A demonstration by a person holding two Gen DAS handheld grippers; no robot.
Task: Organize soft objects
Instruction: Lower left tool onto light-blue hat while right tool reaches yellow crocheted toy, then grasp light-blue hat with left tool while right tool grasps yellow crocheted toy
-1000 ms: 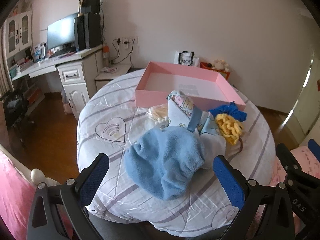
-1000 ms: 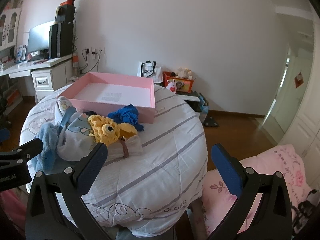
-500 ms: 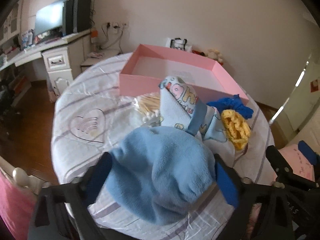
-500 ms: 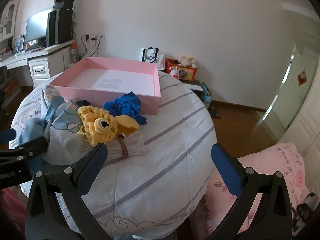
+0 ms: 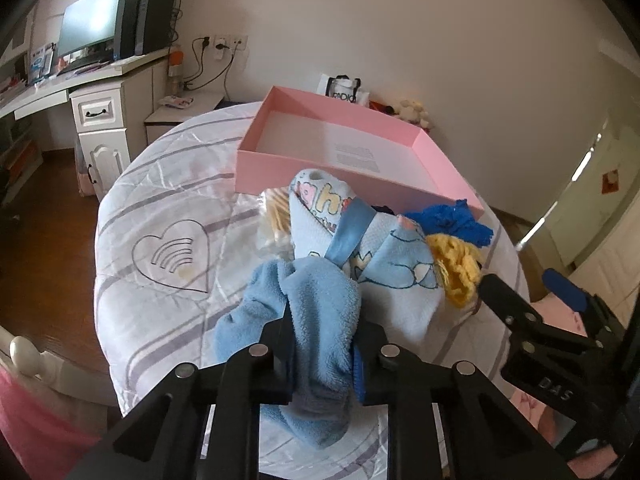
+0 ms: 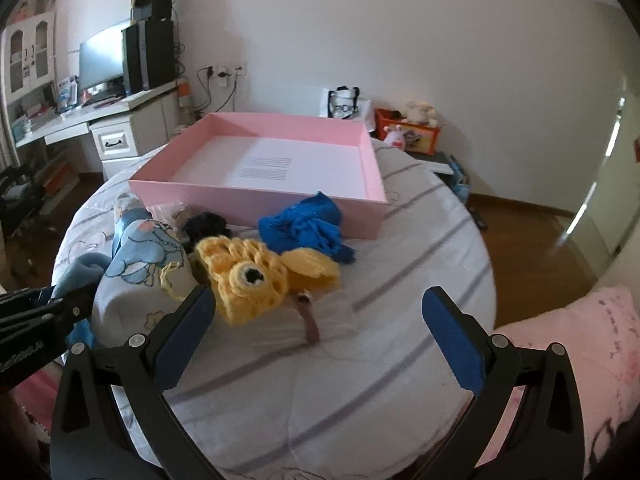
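Left gripper [image 5: 322, 354] was clamped on the light blue fleece cloth [image 5: 308, 312], its jaws pinching a bunched fold so that the fabric bulged above and hung below the black fingers. That cloth lay at the near edge of the pile of soft things on the round table, which was covered with a white quilt [image 5: 160, 280] striped in grey and printed with a heart. Just behind the fleece, and touching it, sat a pale blue cartoon-print bundle [image 5: 352, 236] bound by a blue band. To its left a pack of cotton swabs [image 5: 276, 216] showed from under it.

Right gripper [image 6: 318, 334] stood wide open with nothing between its blue pads [image 6: 456, 344], hovering over the quilt just in front of the yellow crocheted toy [image 6: 248, 284]. Its left finger was close beside that toy without visibly touching it. The toy, with one black-and-white eye, lay on a folded white cloth [image 6: 320, 320] with a brown strap across it. A royal blue knitted piece [image 6: 308, 228] rested just behind the toy, against the near wall of the pink box [image 6: 260, 196]. A small dark item [image 6: 208, 224] lay between the blue print bundle and the box; what it was could not be told.

The pink box sat open at the far side of the table, holding only a white printed sheet [image 6: 272, 164] on its floor.
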